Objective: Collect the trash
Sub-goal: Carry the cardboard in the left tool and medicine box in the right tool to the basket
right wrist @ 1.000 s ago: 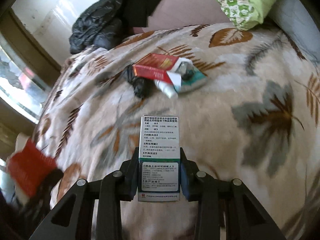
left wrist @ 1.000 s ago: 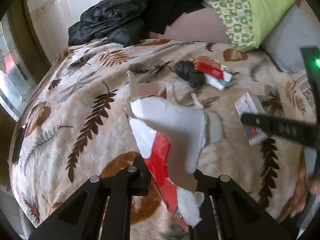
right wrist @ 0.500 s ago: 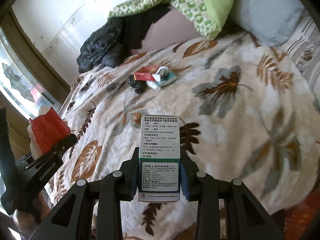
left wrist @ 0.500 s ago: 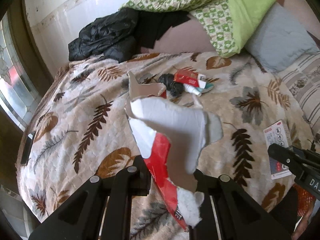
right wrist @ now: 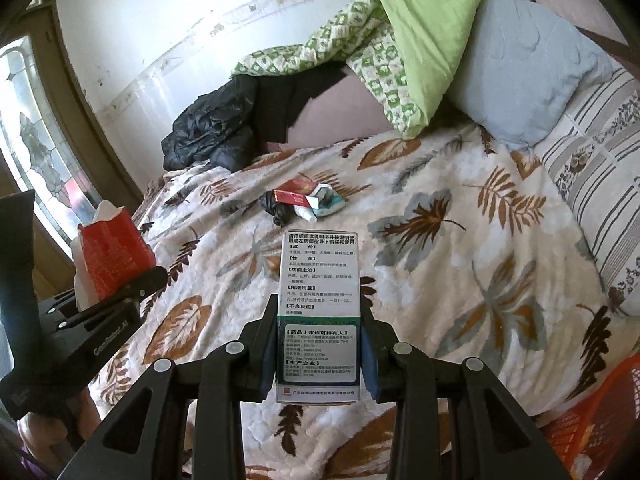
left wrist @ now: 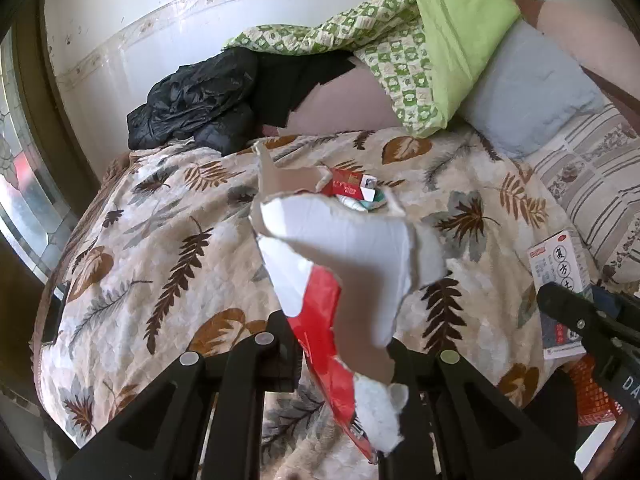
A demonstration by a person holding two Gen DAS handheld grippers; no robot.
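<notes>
Left gripper [left wrist: 344,360] fingers clenched on torn red-white carton [left wrist: 340,264], which sticks up past the fingertips. Right gripper [right wrist: 320,356] fingers grasping medicine box [right wrist: 319,304] upright between the pads. More trash pile [right wrist: 304,200] lies mid-bed [right wrist: 460,248], toward head edge.

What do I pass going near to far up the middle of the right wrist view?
Medicine box clamped in the right gripper → small trash pile on the leaf blanket → black jacket → white wall.
</notes>
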